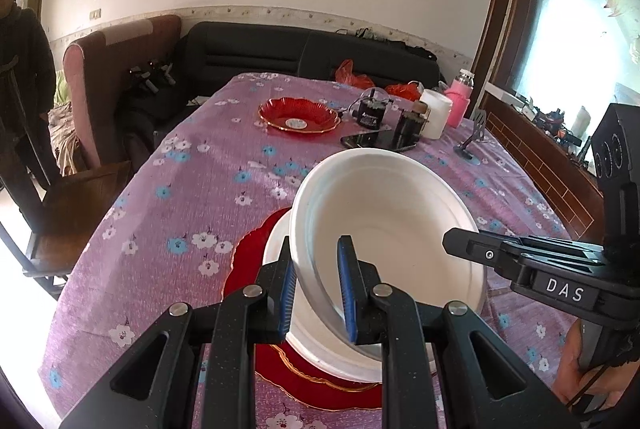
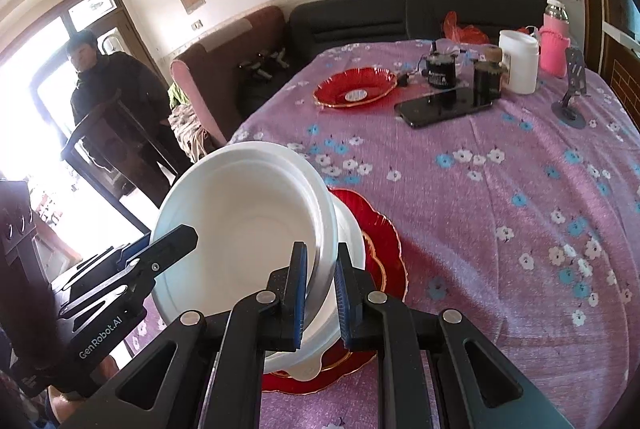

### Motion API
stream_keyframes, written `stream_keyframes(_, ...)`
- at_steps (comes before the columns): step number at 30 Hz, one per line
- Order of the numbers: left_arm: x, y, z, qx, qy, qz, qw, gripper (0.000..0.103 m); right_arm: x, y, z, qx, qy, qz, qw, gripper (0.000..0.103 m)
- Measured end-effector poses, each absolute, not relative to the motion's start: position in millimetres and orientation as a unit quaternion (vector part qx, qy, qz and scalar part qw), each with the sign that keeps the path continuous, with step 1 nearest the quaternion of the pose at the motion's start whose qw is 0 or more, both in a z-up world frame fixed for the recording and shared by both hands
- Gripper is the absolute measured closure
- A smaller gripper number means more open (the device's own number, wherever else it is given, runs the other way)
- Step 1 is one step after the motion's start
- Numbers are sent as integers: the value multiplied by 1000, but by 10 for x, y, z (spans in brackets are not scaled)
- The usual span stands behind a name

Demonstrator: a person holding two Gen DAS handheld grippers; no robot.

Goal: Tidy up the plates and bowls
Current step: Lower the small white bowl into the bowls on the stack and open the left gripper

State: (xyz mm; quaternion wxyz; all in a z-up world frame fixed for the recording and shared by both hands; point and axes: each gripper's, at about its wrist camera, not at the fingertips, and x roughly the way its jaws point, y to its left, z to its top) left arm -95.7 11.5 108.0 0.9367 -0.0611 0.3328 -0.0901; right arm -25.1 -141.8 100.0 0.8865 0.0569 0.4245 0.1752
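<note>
You hold one white bowl (image 1: 384, 229) between both grippers. The left gripper (image 1: 318, 291) has its fingers clamped on the near-left part of the rim, one pad inside the wall and one outside. The right gripper (image 2: 320, 293) is clamped the same way on the opposite part of the rim. Neither pair of jaws shows any gap beyond the thickness of the bowl wall.

The bowl hangs tilted, its mouth turned toward you and upward. Directly beneath it sits a second white bowl (image 1: 344, 361), and that one rests on a red plate (image 1: 248, 261) near the front edge of the table (image 1: 192, 189). In both wrist views the held bowl overlaps the lower one; whether the two already touch at the base cannot be told.

The relation that governs your next move, in my judgement, is vertical: the target lies straight below the fingers, not to either side. The held bowl's axis is tipped off the lower bowl's axis, so it likely needs levelling before it will nest. Both hands stand equally near, on opposite sides of the rim.

A second red plate (image 2: 354, 89) lies well apart at the far side of the table.
</note>
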Motion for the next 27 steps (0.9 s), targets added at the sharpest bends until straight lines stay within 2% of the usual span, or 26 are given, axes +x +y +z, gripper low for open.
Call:
stream_keyframes(17,-886,105,984,-59,344,-84,933,85,-224,-1382,916,50,433,169,884,88)
stream_keyframes(27,-887,107,990,-60,344,-83,934,80,-224,-1397,928,48,429,170,886,88)
